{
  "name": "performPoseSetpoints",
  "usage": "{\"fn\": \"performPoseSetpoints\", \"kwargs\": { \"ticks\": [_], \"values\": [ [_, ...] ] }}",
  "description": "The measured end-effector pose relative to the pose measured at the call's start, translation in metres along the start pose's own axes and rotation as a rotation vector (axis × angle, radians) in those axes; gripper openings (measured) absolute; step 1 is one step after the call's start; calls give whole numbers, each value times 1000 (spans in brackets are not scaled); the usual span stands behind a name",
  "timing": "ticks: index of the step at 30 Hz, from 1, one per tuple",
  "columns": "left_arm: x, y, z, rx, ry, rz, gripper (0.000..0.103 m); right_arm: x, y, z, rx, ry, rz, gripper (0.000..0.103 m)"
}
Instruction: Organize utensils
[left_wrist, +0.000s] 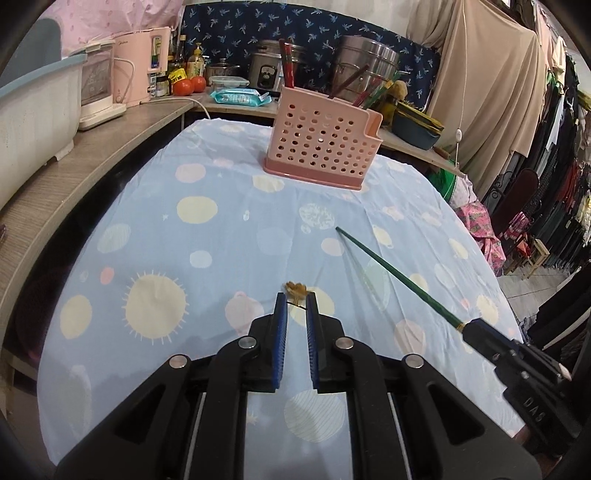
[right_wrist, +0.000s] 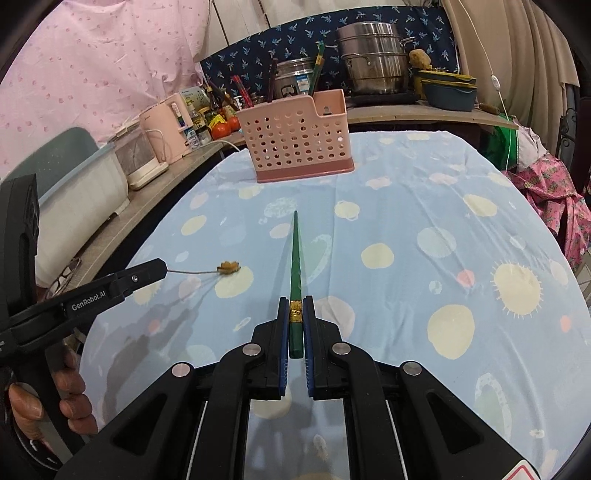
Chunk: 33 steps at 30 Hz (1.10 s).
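Observation:
A pink perforated utensil holder (left_wrist: 321, 144) (right_wrist: 295, 142) stands at the far end of the blue spotted tablecloth (left_wrist: 221, 240) (right_wrist: 406, 221), with several chopsticks upright in it. My right gripper (right_wrist: 295, 301) (left_wrist: 469, 326) is shut on the thick end of a green chopstick (right_wrist: 295, 258) (left_wrist: 399, 275) with a gold band; its thin tip points toward the holder. My left gripper (left_wrist: 296, 297) (right_wrist: 160, 265) is shut on the thin metal stem of a small utensil with a golden-brown ornate head (left_wrist: 295, 290) (right_wrist: 229, 266). Both utensils hang above the cloth.
A wooden counter (left_wrist: 74, 177) runs along the left and back, carrying a white tub (left_wrist: 33, 110), a pink appliance (left_wrist: 142, 62), tomatoes and steel pots (right_wrist: 373, 59). Clothes hang at the right (left_wrist: 554, 166). A person's hand (right_wrist: 44, 406) grips the left handle.

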<state>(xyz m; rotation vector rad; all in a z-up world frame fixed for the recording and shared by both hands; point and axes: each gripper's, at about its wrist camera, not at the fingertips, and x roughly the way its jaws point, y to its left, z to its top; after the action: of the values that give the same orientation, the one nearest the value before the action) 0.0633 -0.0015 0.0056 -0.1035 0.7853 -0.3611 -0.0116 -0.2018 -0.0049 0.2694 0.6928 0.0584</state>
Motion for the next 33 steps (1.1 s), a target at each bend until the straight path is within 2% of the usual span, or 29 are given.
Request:
{"fn": "performPoseSetpoints", "kwargs": {
  "ticks": [5,7,21,33],
  "values": [
    [-6,-1,8,2,-20,-3,8,-15,-2,17,18,-51,16,7],
    [-8,-2,9,3,-24,-5,2,-21,-2,23,23,-70,23,7],
    [-17,-3,20,22,-39,-10,1,-29,-3,33,35,-85,52,7],
    [-35,-8,55,40,-88,-30,1,-45,-13,74,73,-170,93,7]
  ]
}}
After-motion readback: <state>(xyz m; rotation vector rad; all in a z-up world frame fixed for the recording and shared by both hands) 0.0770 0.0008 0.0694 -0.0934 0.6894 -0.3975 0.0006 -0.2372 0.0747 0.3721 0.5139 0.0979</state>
